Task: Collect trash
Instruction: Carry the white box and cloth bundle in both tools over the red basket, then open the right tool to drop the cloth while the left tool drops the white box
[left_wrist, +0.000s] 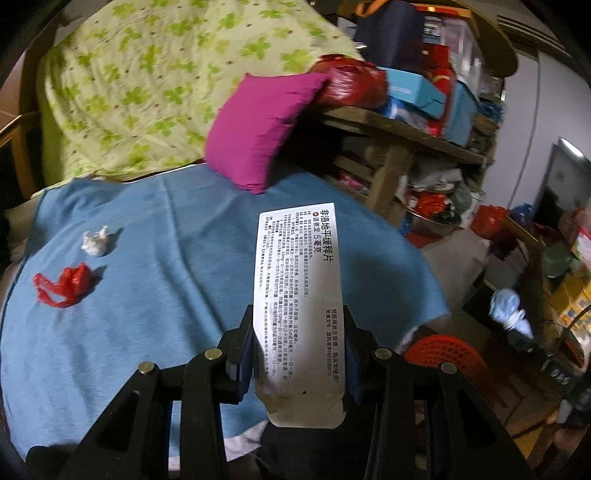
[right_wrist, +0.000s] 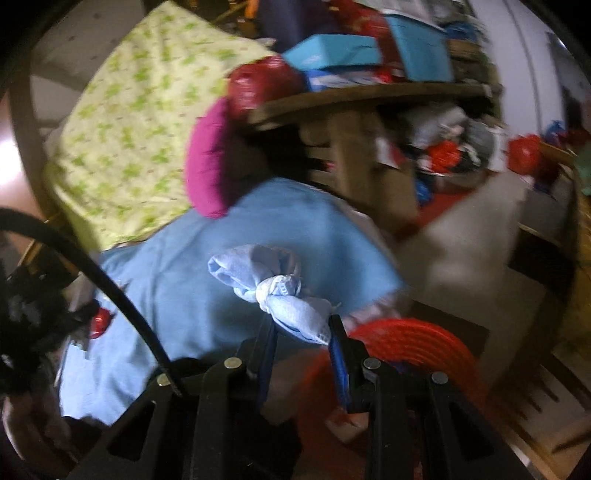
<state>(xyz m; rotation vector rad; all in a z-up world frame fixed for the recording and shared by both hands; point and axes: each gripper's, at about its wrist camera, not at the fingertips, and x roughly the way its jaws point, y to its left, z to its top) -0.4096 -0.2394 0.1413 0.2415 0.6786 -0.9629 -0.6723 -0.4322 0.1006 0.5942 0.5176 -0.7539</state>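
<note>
Left gripper (left_wrist: 298, 345): jaws narrowed onto a flattened white medicine carton (left_wrist: 299, 295), clamped at its lower sides, printed face up, far end jutting forward beyond the fingertips. Right gripper (right_wrist: 302, 332): jaws drawn nearly together on the tail of a knotted pale-blue cloth bundle (right_wrist: 273, 284), bulk of the bundle ahead of and slightly left of the fingertips; same bundle (left_wrist: 509, 310) seen far right of the left gripper.

Below and ahead of both grippers: blue bed cover (left_wrist: 166, 258). Farther ahead and left: green clover-print quilt (left_wrist: 147, 85). Straight ahead of the left gripper, at the far edge of the blue cover: magenta pillow (left_wrist: 258, 129), leaned against a wooden shelf unit (left_wrist: 399, 136) loaded with boxes and bags, blurred. Just right of and below each gripper: red perforated basket (right_wrist: 417, 343), off the bed's edge.

Remaining on the blue cover, well left of the left gripper: red plastic scrap (left_wrist: 64, 284); just beyond it, apart, a crumpled white paper wad (left_wrist: 96, 240). Left of the right gripper: black cable (right_wrist: 92, 269) arched across the view. Right-wrist view smeared throughout; finer detail not legible.
</note>
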